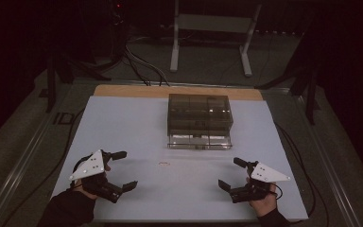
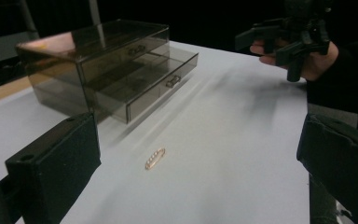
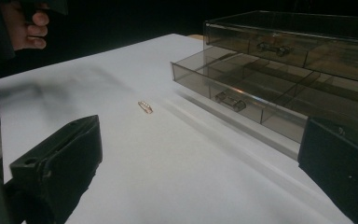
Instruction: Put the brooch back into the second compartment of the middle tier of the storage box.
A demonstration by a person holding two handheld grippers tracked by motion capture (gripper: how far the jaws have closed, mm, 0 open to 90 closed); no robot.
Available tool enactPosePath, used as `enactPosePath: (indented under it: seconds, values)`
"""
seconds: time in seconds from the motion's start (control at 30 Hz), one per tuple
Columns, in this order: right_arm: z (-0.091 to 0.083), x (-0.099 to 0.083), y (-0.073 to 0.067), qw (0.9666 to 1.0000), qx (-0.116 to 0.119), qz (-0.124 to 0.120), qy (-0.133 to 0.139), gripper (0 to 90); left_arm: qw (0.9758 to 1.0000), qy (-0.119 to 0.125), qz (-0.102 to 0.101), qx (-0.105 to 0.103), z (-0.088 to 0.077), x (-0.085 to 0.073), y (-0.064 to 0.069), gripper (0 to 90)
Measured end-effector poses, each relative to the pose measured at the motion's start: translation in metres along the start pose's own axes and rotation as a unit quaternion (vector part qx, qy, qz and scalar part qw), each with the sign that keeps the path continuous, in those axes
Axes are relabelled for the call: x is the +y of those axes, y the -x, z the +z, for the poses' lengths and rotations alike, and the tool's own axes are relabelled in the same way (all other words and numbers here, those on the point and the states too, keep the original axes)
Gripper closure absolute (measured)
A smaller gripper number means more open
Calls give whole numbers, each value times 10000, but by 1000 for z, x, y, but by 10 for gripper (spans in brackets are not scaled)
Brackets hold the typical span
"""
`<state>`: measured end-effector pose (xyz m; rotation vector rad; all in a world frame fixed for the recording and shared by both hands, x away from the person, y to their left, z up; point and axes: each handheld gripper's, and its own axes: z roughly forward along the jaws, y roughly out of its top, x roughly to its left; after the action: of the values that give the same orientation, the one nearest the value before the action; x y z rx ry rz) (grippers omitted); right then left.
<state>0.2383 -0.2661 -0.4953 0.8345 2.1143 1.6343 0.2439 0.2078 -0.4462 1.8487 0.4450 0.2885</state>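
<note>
I am holding both tools released and empty: the left gripper and the right gripper are resting low at the near edge of the white table, jaws spread wide, angled inward toward each other. Between them, slightly nearer my left, a small gold hair clip is lying flat on the bare surface, well apart from both. I am judging it light, thin and stiff, probably slippery metal. Because it sits so flat, I expect I would need to pinch across its narrow width with the jaw tips nearly touching the table. Beyond it the smoky clear drawer box is standing with its lower drawer pulled open; that plastic looks light enough to slide if nudged.
</note>
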Motion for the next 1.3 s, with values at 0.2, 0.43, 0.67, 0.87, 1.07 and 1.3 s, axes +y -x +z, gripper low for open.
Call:
enactPosePath:
  seconds: [0.2,0.43,0.67,0.87,1.07,1.3]
  values:
    - [-1,1,0,10000,12,1,31,0,10000,42,30,-55,7,15,-11,2]
    - [-1,1,0,10000,28,6,40,0,10000,52,-1,-27,21,20,-25,2]
    - [-1,1,0,10000,42,26,44,0,9999,-105,-122,-53,36,17,-37,2]
    - [0,1,1,10000,63,31,28,0,9994,-287,-128,-109,48,16,-38,1]
    - [0,0,1,9999,110,83,21,0,9996,-271,-75,-83,61,13,-40,1]
    - [1,1,0,9999,128,53,35,0,9995,-301,-19,-131,75,5,-43,2]
